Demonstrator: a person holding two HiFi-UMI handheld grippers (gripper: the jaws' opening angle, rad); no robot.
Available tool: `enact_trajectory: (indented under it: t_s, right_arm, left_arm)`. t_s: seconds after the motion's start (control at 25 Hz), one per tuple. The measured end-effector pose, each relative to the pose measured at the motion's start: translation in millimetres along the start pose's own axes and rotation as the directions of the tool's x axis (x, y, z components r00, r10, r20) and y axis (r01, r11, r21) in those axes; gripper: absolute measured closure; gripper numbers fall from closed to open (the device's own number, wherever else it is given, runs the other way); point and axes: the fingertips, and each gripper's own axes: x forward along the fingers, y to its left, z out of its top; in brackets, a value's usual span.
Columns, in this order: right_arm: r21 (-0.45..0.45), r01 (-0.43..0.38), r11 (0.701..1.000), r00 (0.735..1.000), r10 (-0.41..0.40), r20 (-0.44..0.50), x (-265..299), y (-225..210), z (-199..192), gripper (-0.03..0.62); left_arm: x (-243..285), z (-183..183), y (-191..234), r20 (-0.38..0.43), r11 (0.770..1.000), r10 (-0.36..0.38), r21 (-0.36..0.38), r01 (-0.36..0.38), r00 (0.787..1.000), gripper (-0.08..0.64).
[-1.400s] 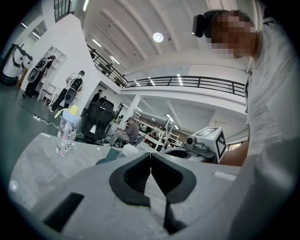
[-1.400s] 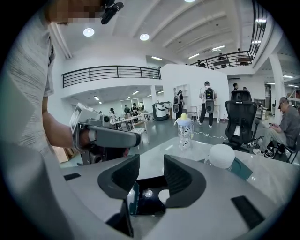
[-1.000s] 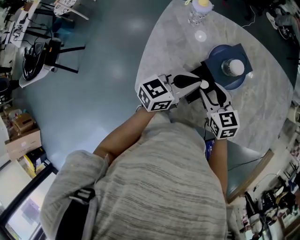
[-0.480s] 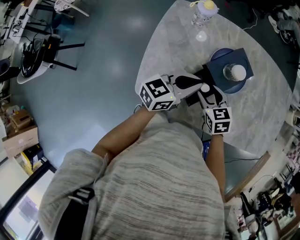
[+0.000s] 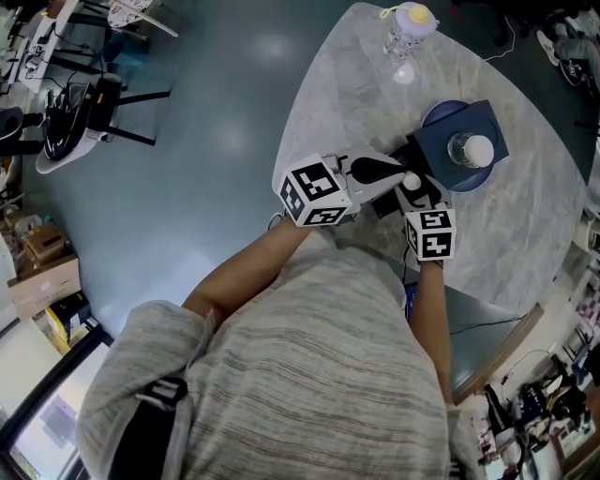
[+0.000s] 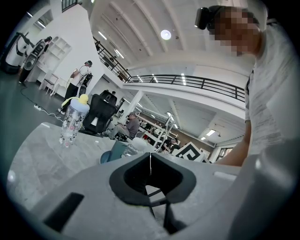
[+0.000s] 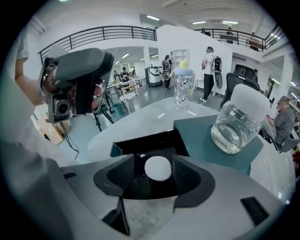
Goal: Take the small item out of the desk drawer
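A dark teal desk box [image 5: 469, 127] stands on the marble table, its black drawer [image 7: 147, 140] pulled open toward me. A small white round item [image 7: 158, 168] lies between the jaws of my right gripper [image 7: 157, 174], just at the drawer's open front. The jaws are opening and their pads stand clear of the item on both sides. From the head view the item [image 5: 410, 178] shows as a white dot at the tip of the right gripper [image 5: 413, 185]. My left gripper [image 5: 389, 172] hovers beside it, shut and empty, its jaws [image 6: 150, 161] meeting in a thin line.
A glass jar with a white lid [image 7: 236, 122] sits on top of the box [image 7: 206, 136]. A patterned bottle with a yellow cap [image 5: 405, 26] stands at the table's far edge [image 5: 309, 84]. Chairs and cables crowd the floor at left.
My right gripper has shifted a little up and to the left, closer to the left gripper. The left gripper has stayed almost still.
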Motion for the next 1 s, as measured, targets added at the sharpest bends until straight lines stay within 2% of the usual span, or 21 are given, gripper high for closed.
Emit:
enact_trajectory:
  t_s: [0.56, 1.0]
  right_arm:
    - [-0.055, 0.067, 0.996, 0.990, -0.073, -0.124, 24, -8, -17, 0.374]
    - [-0.040, 0.116, 0.992, 0.987, -0.120, -0.107, 29, -11, -14, 0.396]
  left_arm:
    - [-1, 3, 6, -0.035, 1.000, -0.027, 0.014, 0.028, 0.999, 0.543]
    - [-2, 7, 7, -0.067, 0.996, -0.058, 0.064, 0.062, 0.996, 0.543]
